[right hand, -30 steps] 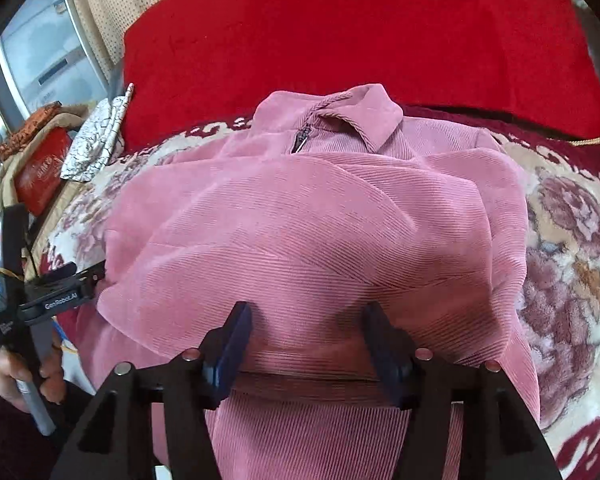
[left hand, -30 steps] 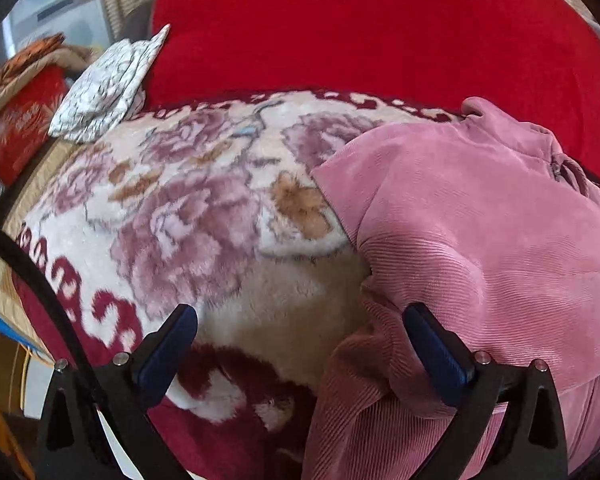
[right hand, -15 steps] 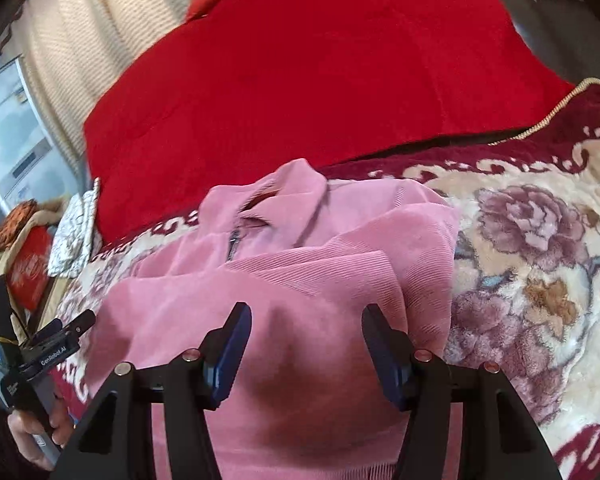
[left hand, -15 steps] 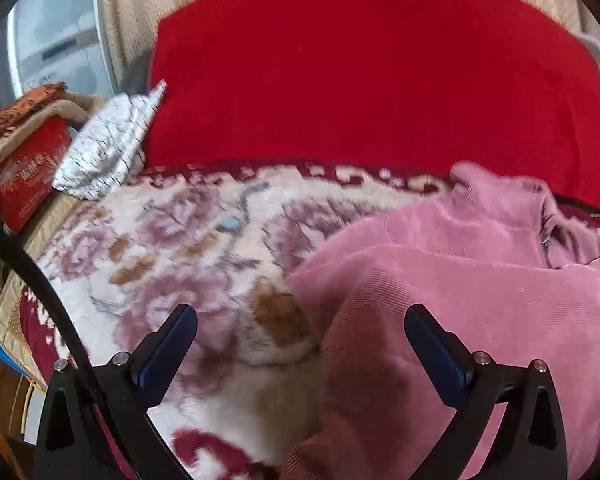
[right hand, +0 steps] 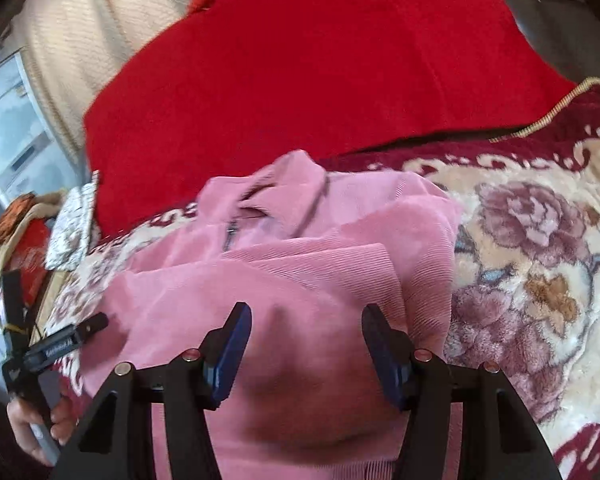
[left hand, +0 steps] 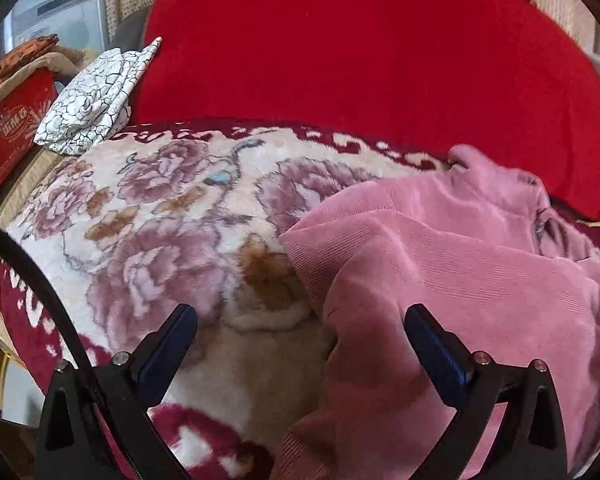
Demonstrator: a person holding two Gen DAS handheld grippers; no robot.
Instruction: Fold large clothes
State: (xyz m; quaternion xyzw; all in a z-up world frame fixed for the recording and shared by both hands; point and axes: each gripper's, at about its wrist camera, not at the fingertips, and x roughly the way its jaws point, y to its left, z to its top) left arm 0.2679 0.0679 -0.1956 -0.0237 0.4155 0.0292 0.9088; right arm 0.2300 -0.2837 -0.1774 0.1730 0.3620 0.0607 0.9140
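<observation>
A pink corduroy jacket point(right hand: 284, 280) lies folded on a floral blanket point(right hand: 532, 272), its collar and zip toward the red cushion. In the left wrist view the jacket point(left hand: 460, 292) fills the right half. My left gripper point(left hand: 300, 344) is open and empty, hovering over the jacket's left edge and the blanket point(left hand: 148, 232). My right gripper point(right hand: 306, 344) is open and empty, above the jacket's near part. The left gripper also shows at the left edge of the right wrist view point(right hand: 60, 346), held by a hand.
A large red cushion point(left hand: 360, 60) stands behind the blanket. A white crackle-patterned folded cloth point(left hand: 96, 100) lies at the back left, beside a red box point(left hand: 12, 128) under brown fabric. A window point(right hand: 8, 128) is at far left.
Both grippers have lifted and pulled back from the jacket, staying open. The views have tilted up, showing more of the red cushion. The jacket lies still.
</observation>
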